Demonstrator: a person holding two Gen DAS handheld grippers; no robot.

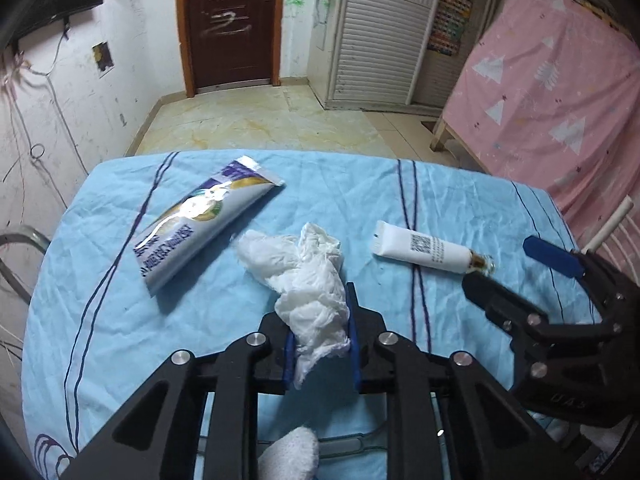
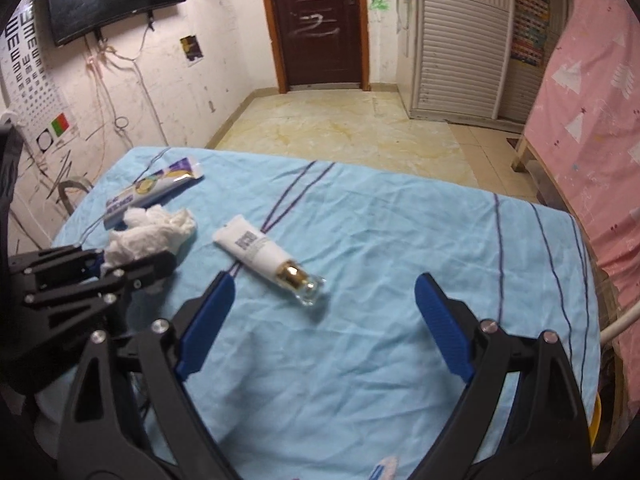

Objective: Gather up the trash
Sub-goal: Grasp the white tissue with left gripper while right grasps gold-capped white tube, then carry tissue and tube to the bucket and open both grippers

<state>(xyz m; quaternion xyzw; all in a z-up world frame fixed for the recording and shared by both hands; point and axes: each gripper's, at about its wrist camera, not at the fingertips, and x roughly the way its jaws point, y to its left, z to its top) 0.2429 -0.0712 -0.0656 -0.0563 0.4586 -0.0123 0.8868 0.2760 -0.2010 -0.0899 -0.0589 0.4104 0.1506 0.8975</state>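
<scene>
left gripper (image 1: 320, 344) pinches the soft, light crumpled white tissue (image 1: 308, 276) at frame centre, near end; right gripper (image 2: 320, 320) gapes wide, empty, below the stiff white cosmetic tube (image 2: 264, 254).

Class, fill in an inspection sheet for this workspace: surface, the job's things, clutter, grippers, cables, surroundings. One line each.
Surface: table under a wrinkled light blue cloth with dark stripes.
Job's things: crumpled white tissue; large flattened tube, lying left of the tissue; small white tube with a gold neck and clear cap, lying flat to the right.
Clutter: nothing seen besides these.
Grippers: left gripper shut on the tissue; right gripper open, empty, near the small white tube.
Cables: loose wires hanging on the left wall under the screen.
Surroundings: dark door, louvred cabinet, pink sheet, tiled floor.
</scene>
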